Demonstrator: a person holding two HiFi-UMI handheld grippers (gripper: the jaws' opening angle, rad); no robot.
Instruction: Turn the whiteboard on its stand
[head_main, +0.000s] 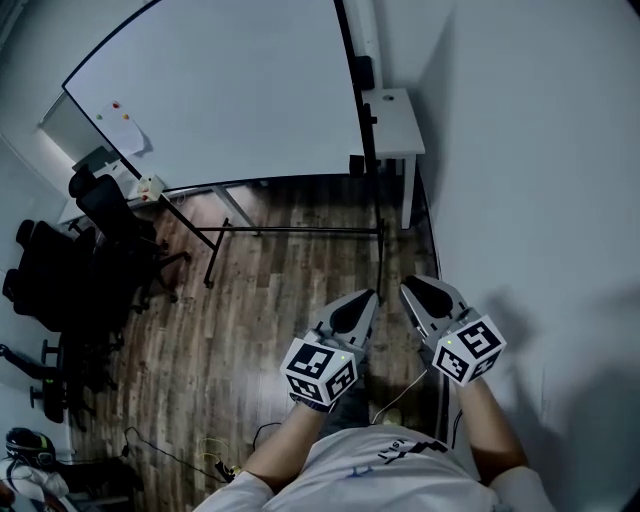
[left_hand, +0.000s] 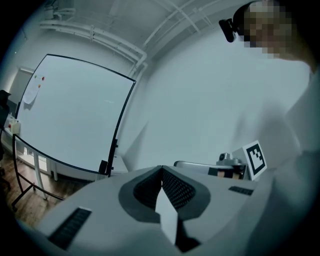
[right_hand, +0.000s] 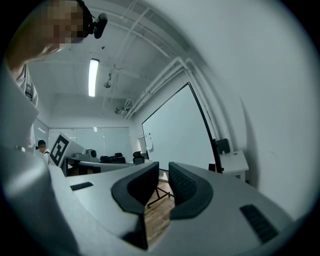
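A large whiteboard in a black frame stands on a black rolling stand at the far end of the wooden floor, beside the right wall. It also shows in the left gripper view as the whiteboard and in the right gripper view as the whiteboard. Both grippers are held close to the person's chest, well short of the board. My left gripper has its pads together and holds nothing. My right gripper shows a narrow gap between its pads, with nothing in it.
Black office chairs crowd the left side. A small white table stands behind the board's right edge, against the wall. Cables lie on the floor near the person's feet. The white wall runs along the right.
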